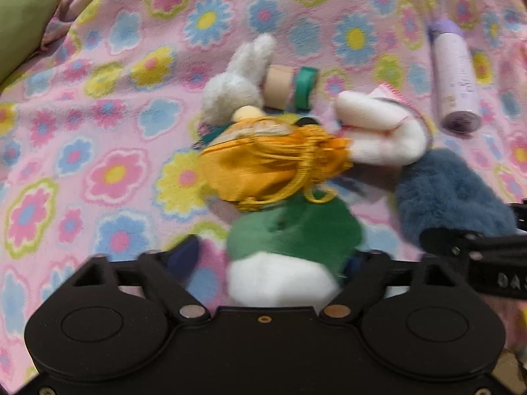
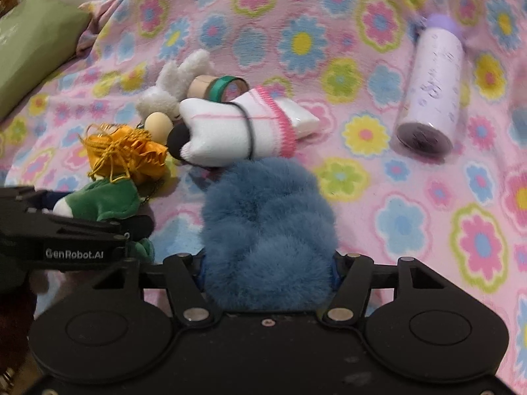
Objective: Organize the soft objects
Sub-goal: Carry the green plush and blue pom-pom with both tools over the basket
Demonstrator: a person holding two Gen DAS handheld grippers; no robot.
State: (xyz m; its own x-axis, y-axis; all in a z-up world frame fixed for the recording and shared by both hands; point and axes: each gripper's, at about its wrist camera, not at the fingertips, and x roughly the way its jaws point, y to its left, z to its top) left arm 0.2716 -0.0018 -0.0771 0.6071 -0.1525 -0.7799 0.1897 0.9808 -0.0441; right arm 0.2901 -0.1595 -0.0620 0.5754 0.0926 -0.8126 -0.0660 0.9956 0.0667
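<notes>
Flowered pink blanket (image 2: 378,105) covers the whole surface. Near its middle, the left gripper (image 1: 280,256) pinches a green-and-white plush (image 1: 293,230), while beside it the right gripper (image 2: 268,260) clamps a shaggy blue fluffy toy (image 2: 268,217), both blurred.

On the blanket (image 2: 411,197), the bottle (image 2: 431,89) lies well right of the clustered plush toys (image 2: 210,125).

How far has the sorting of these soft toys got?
Done: nothing looks sorted yet. In hand: left gripper grips the green plush; right gripper grips the blue fluffy item. Left: white rabbit, yellow pouch and socks, heaped on the blanket.
</notes>
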